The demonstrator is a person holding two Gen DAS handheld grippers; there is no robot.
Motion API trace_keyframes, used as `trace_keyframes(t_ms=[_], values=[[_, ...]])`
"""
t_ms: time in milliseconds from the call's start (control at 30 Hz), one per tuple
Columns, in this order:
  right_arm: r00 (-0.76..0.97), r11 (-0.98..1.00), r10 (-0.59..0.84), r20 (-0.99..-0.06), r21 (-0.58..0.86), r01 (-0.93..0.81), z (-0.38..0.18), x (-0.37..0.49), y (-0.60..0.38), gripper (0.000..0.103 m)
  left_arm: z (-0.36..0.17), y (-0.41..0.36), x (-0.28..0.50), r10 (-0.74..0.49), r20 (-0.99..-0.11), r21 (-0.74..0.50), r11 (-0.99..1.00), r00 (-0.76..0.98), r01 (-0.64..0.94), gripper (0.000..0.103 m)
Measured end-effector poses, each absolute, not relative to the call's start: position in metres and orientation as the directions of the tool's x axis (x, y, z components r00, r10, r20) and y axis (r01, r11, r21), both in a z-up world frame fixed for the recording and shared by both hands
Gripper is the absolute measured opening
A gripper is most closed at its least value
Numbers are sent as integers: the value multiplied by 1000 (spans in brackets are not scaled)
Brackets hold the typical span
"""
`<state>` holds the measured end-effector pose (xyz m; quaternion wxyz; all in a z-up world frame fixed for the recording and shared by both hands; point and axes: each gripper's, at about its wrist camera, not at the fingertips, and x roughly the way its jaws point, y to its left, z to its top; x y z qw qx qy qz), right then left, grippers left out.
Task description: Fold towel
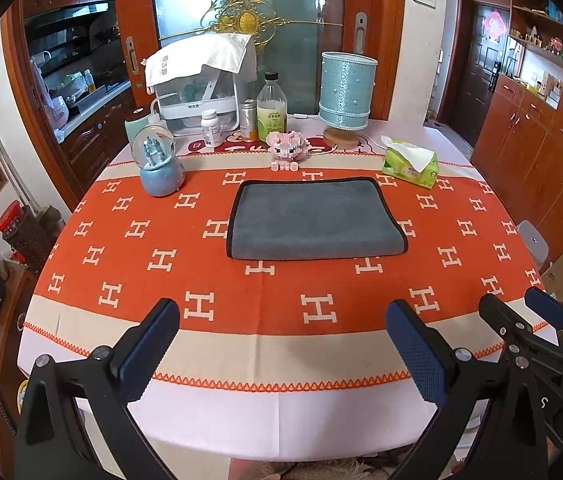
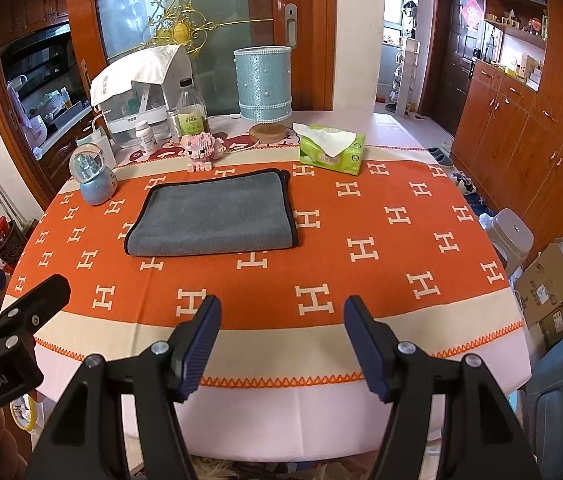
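A grey towel with black edging (image 1: 313,220) lies folded flat on the orange patterned tablecloth (image 1: 161,240), in the middle of the table. It also shows in the right wrist view (image 2: 217,214), left of centre. My left gripper (image 1: 281,320) is open and empty, held above the near edge of the table, well short of the towel. My right gripper (image 2: 281,316) is open and empty too, above the near edge and to the right of the towel. The right gripper also appears at the right of the left wrist view (image 1: 521,312).
Behind the towel stand a pink block pig (image 1: 283,148), a blue snow globe (image 1: 159,164), bottles (image 1: 271,108), a blue lamp (image 1: 345,96) and a green tissue pack (image 1: 411,164). A white covered appliance (image 1: 201,84) is at the back. Cardboard boxes (image 2: 553,284) and a stool (image 2: 511,236) stand on the right.
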<state>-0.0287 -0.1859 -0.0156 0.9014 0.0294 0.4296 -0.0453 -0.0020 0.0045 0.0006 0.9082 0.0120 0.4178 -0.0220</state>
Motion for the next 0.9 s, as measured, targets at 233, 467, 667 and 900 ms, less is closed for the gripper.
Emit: trace_keyframes(t_ms=[233,467,667,900], values=[[631,995,-58,-773,10,104,-13,-23,-189,64,1,5,-2,-32,-761,1,999,648,50,102],[635,995,-58,-771,7,99,-12,-22,-187,64,1,5,-1,-30,-761,2,999,648,49,102],[637,995,-55,-769,8,95,-13,-22,-184,64,1,5,-1,-31,-761,2,999,648,51,102],[640,996,-56,-766,6,95,-13,-21,-184,64,1,5,0,-30,-761,3,999,648,50,102]])
